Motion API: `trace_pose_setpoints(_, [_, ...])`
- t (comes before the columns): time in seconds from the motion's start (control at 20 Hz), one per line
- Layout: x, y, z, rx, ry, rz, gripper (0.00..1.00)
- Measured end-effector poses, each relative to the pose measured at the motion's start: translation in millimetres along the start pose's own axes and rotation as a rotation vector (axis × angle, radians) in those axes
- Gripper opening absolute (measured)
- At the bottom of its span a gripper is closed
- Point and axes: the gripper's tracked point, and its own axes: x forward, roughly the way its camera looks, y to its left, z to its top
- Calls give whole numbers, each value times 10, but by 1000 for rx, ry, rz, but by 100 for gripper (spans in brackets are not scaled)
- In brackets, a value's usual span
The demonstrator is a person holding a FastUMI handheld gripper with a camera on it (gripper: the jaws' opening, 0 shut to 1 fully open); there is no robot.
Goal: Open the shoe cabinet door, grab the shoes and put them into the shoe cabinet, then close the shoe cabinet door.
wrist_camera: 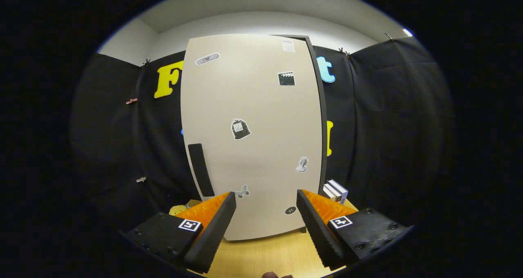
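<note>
Door: the shoe cabinet door [251, 135] stands shut, flat across the front of the cabinet and facing the gripper.
Handle: a dark vertical handle strip [200, 170] sits low on the door's left side, near its edge.
Gripper: the gripper [265, 200] hangs in front of the door's lower part, fingers spread wide apart with nothing between them; the handle lies up and left of the left finger.
Shoes: a small yellow thing [178, 209] peeks out left of the door's foot, behind the left finger; too hidden to say whether it is a shoe.
Stage: a shut door fits both shoes waiting outside and shoes already stowed inside; the view does not settle which.
Books: a small stack of books [336, 191] stands just right of the door's bottom corner.
Risk, handle: the strip looks thin and flush, so the fingers could slip off it or skid across the smooth panel.
Risk, swing: a door pulled at a slant could drag the light cabinet over the wooden floor [265, 253].
</note>
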Motion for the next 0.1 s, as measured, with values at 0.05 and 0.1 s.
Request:
trace_pose_setpoints(0.05, [1, -10, -2, 3, -3, 3, 98])
trace_pose_setpoints(0.1, [-3, -17, -5, 2, -6, 0, 98])
